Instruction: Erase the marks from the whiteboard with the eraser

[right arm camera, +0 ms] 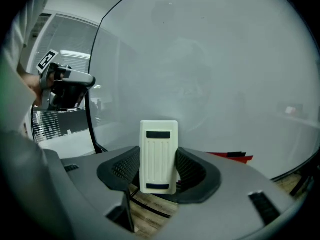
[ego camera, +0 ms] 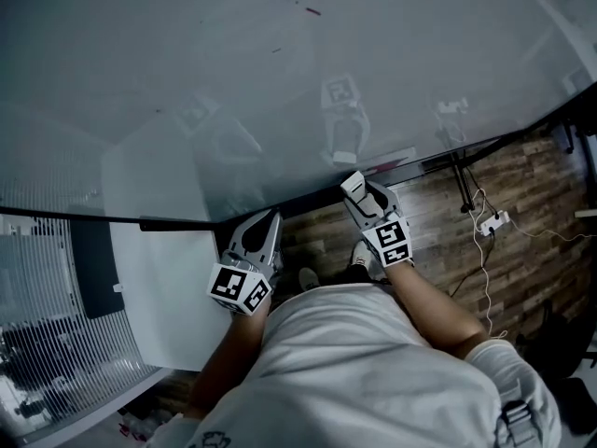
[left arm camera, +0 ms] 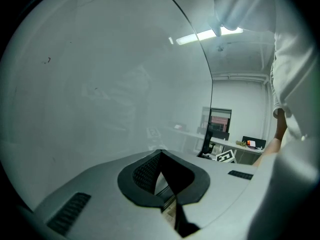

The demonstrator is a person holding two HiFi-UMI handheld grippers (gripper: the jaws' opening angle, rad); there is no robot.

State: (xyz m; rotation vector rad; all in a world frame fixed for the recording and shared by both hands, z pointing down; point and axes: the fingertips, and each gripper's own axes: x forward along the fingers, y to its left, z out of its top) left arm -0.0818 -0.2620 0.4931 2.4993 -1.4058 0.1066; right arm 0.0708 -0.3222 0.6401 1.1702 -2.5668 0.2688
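Note:
The whiteboard (ego camera: 233, 73) fills the upper half of the head view. It carries a short red mark (ego camera: 312, 10) and a smaller faint mark (ego camera: 276, 49) near the top. My right gripper (ego camera: 355, 186) is just below the board's lower edge, shut on a white eraser (right arm camera: 159, 139) that stands upright between the jaws of the right gripper (right arm camera: 159, 155). My left gripper (ego camera: 270, 217) is lower left of it, near the board's bottom edge. In the left gripper view the left gripper (left arm camera: 160, 153) has its jaws closed tip to tip with nothing in them, beside the whiteboard (left arm camera: 100, 84), which shows a tiny mark (left arm camera: 47, 60).
A red marker (right arm camera: 234, 157) lies on the ledge under the board. A wooden floor (ego camera: 504, 250) with a cable and power strip (ego camera: 492, 221) is at the right. A white panel (ego camera: 173, 287) and blinds (ego camera: 47, 343) are at the left.

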